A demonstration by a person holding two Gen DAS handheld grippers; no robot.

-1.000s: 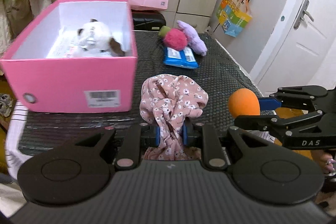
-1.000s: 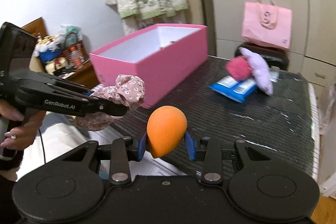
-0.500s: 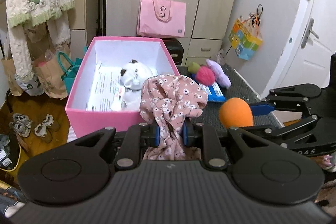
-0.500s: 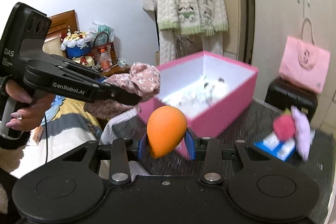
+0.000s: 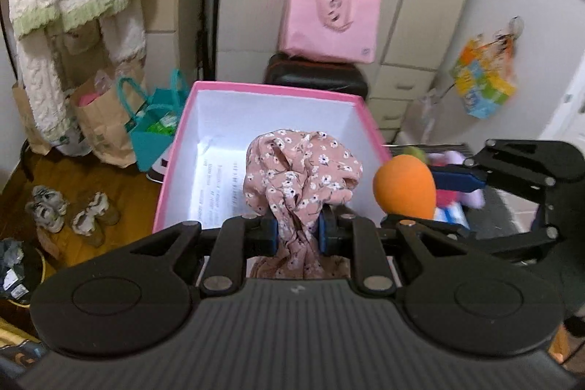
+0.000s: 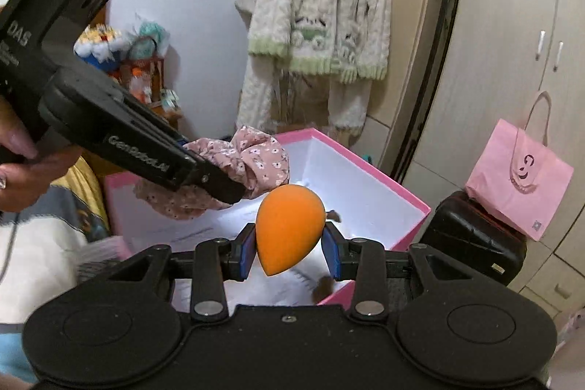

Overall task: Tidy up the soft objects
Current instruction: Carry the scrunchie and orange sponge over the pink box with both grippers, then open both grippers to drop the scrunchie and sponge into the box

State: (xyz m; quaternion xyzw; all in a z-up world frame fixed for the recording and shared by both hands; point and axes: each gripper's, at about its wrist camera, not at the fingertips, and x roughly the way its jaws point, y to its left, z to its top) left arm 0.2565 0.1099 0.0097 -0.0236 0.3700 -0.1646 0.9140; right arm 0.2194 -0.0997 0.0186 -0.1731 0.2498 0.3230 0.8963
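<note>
My left gripper [image 5: 297, 232] is shut on a pink floral scrunchie [image 5: 303, 170] and holds it above the open pink box [image 5: 172, 170]. My right gripper [image 6: 289, 253] is shut on an orange egg-shaped sponge [image 6: 289, 225], also over the box [image 6: 369, 170]. In the left wrist view the sponge [image 5: 404, 187] sits just right of the scrunchie, at the box's right wall. In the right wrist view the scrunchie [image 6: 252, 159] hangs just left of and above the sponge. The white plush toy in the box is mostly hidden; only brown bits [image 6: 323, 287] show.
A pink plush ball and purple soft toy [image 5: 457, 192] lie blurred on the dark table right of the box. A pink tote bag [image 5: 331, 21] stands on a black case [image 5: 314, 79] behind. Paper bags [image 5: 106, 127] and shoes [image 5: 69, 211] are on the floor, left.
Both grippers have risen and moved forward with their loads, from in front of the pink box to over its open top. The two loads stay side by side.
</note>
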